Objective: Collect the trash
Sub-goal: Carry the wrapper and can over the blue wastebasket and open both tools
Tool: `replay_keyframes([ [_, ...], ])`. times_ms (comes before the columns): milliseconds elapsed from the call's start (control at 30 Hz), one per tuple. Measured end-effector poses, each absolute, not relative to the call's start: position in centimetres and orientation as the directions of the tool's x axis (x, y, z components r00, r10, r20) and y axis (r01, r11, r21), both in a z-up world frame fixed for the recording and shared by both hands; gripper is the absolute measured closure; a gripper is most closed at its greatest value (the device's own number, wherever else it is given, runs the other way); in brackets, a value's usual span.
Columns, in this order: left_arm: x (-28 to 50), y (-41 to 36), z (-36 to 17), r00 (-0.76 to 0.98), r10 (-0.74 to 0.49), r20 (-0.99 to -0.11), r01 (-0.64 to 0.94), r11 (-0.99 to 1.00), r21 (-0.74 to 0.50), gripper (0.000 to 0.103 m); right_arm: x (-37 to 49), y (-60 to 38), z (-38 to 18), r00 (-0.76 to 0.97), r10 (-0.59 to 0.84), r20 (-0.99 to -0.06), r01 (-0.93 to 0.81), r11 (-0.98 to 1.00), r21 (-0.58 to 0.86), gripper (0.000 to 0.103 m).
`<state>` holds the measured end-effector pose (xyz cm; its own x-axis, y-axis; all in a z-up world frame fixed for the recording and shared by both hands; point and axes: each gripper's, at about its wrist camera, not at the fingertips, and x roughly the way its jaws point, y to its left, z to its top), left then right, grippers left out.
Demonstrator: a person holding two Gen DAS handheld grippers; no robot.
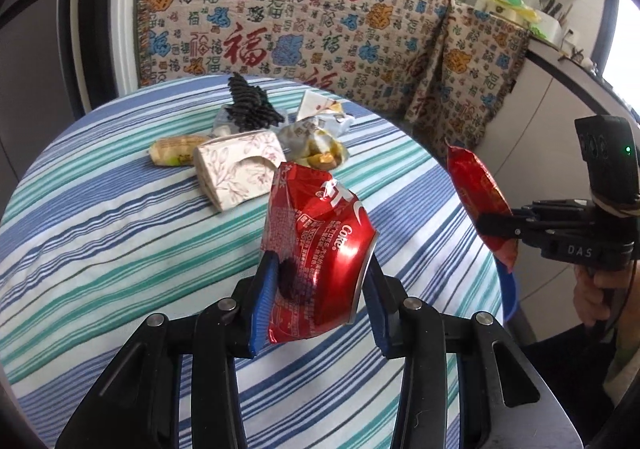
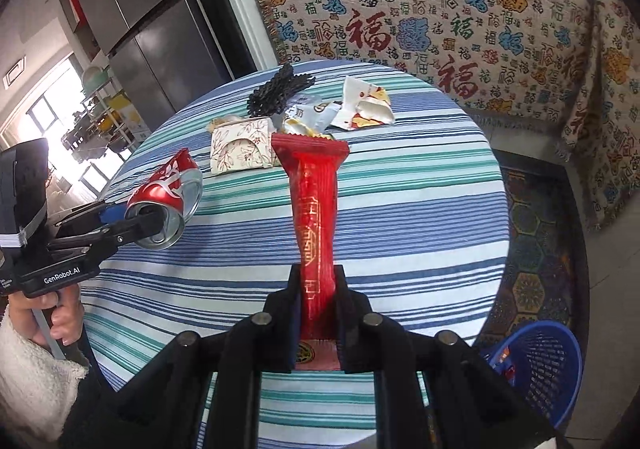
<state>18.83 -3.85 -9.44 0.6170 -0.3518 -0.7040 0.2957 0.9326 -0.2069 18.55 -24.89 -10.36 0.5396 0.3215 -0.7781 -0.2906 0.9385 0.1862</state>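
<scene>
The left gripper (image 1: pixel 320 285) is clamped on a crushed red can (image 1: pixel 316 249), held above the striped table (image 1: pixel 100 217); in its own view the can's long axis runs toward 12 o'clock. The right gripper (image 2: pixel 318 313) pinches a long red wrapper (image 2: pixel 316 217), also pointing to 12 o'clock, above the table. Both tilt downward. A blue basket (image 2: pixel 536 373) stands at 4 o'clock.

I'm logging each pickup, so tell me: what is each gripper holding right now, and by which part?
The left gripper clamps the crushed red cola can across its sides near the bottom end. The right gripper pinches the red snack wrapper near its lower end.
</scene>
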Motion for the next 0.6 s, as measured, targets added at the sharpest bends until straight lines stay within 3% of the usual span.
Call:
replay_keyframes([
  [600,17.6,-19.3,-6.7,0.527,-0.515,-0.676,0.517,0.826,-0.225,0.062,12.0,-39.7,-7.8,0.661,0.156,-0.734,-0.009,0.98,0.2,0.09],
])
